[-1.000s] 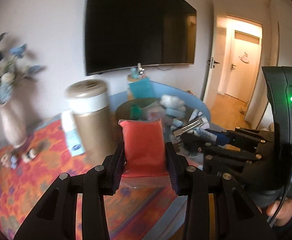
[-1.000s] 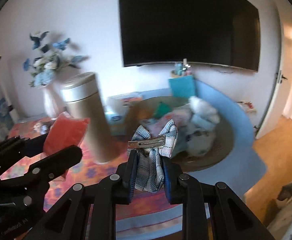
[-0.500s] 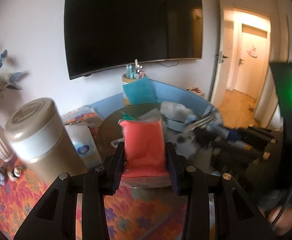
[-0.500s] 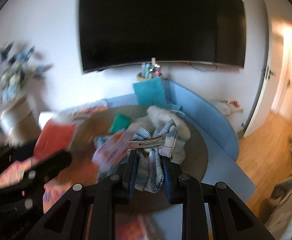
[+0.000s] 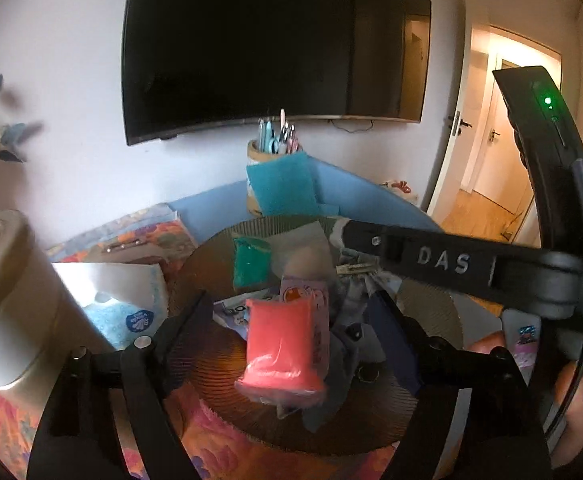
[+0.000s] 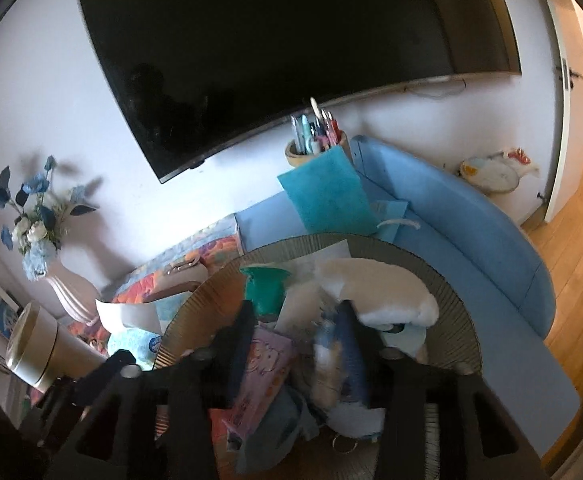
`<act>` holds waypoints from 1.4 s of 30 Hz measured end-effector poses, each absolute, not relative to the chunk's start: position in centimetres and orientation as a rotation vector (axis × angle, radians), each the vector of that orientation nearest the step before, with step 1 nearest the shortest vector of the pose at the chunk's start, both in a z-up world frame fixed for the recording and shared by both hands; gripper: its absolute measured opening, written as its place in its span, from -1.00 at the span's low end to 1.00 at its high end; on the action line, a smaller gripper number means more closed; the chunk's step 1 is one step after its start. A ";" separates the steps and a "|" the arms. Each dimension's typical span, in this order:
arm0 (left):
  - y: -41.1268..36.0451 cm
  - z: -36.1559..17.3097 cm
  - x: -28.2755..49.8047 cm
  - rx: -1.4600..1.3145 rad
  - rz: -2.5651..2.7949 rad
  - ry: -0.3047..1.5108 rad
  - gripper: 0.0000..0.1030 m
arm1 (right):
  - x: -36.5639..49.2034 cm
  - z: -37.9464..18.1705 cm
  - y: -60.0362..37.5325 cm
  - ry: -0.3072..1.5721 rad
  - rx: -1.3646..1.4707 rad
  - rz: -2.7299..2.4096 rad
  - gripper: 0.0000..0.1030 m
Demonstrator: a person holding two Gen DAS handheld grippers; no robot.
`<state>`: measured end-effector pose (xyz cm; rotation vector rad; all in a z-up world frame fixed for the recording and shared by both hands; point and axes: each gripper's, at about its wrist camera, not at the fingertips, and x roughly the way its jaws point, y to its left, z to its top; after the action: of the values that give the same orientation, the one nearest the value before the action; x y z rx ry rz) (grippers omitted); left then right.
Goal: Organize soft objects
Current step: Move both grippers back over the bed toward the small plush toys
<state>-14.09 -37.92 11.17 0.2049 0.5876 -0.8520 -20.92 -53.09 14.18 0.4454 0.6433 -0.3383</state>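
A round ribbed tray (image 5: 211,372) holds a pile of soft things. My left gripper (image 5: 291,312) is open above it. A coral-red soft pack (image 5: 283,354), blurred, hangs between the spread fingers without touching them, over the tray. My right gripper (image 6: 297,316) is open too. The blue-and-white checked cloth (image 6: 339,364), blurred, is between its fingers, just above the pile. In the pile are a green pouch (image 6: 265,286), a pink printed pack (image 6: 263,376) and a white fluffy piece (image 6: 383,292). The right gripper's body (image 5: 471,268) crosses the left wrist view.
A beige lidded canister (image 5: 7,308) and a tissue pack (image 5: 119,300) stand left of the tray on a flowered cloth. A pen cup (image 6: 317,140) with a teal cloth (image 6: 327,196) is behind it. A vase of blue flowers (image 6: 47,240) stands far left. A blue bench curves right.
Both grippers came over the tray and opened. The red pack left the left gripper and the checked cloth left the right gripper; both are dropping toward the pile.
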 end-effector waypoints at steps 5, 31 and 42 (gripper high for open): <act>-37.5 11.9 -15.5 0.223 -0.854 0.558 0.53 | -22.3 15.2 -51.7 0.622 0.391 -0.356 -0.16; -18.3 13.8 -19.7 0.162 -0.684 0.536 0.53 | -29.1 18.4 -31.3 0.626 0.084 -0.428 -0.03; -6.4 11.8 -15.0 0.074 -0.473 0.597 0.53 | -24.8 19.0 -20.6 0.598 -0.091 -0.349 -0.03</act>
<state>-15.05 -6.42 11.82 0.0743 0.5969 -0.4725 -24.81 -20.64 19.01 -0.0906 0.5983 -0.3489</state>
